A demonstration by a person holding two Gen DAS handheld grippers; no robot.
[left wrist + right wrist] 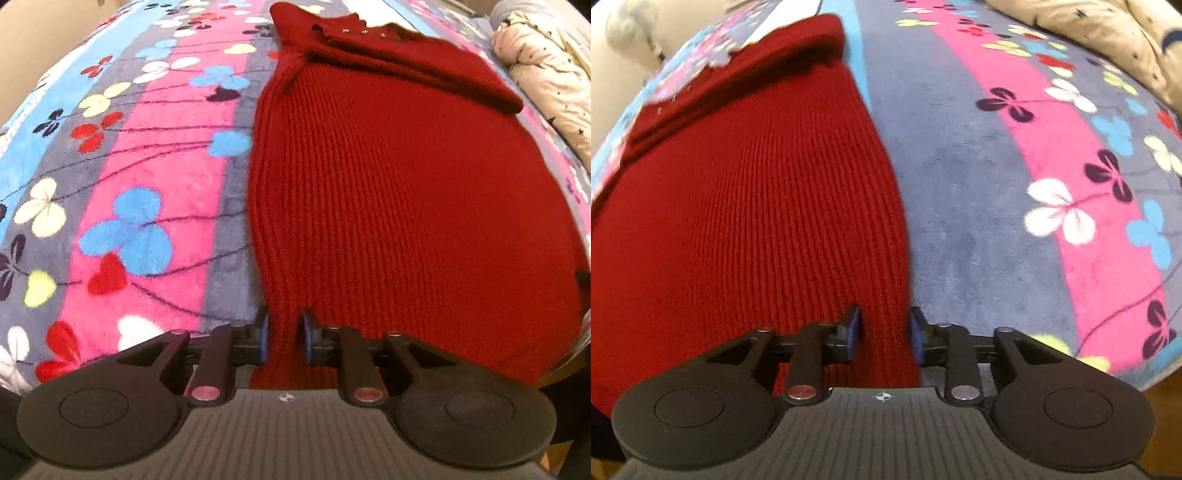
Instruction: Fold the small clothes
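Observation:
A red ribbed knit sweater [406, 184] lies flat on the bed, its neckline with small metal studs at the far end and a sleeve folded across its top. In the left wrist view my left gripper [285, 332] is shut on the sweater's near left hem corner, with fabric filling the narrow gap between the blue pads. In the right wrist view the same sweater [757, 203] fills the left half. My right gripper [884, 332] holds its near right hem corner, with a thicker bunch of knit between the pads.
The sweater rests on a fleece blanket [147, 166] striped pink, grey and blue with clover flowers, which spreads wide to the right [1015, 184] as well. A cream quilt with dark stars [546, 74] is bunched at the far right [1108, 33].

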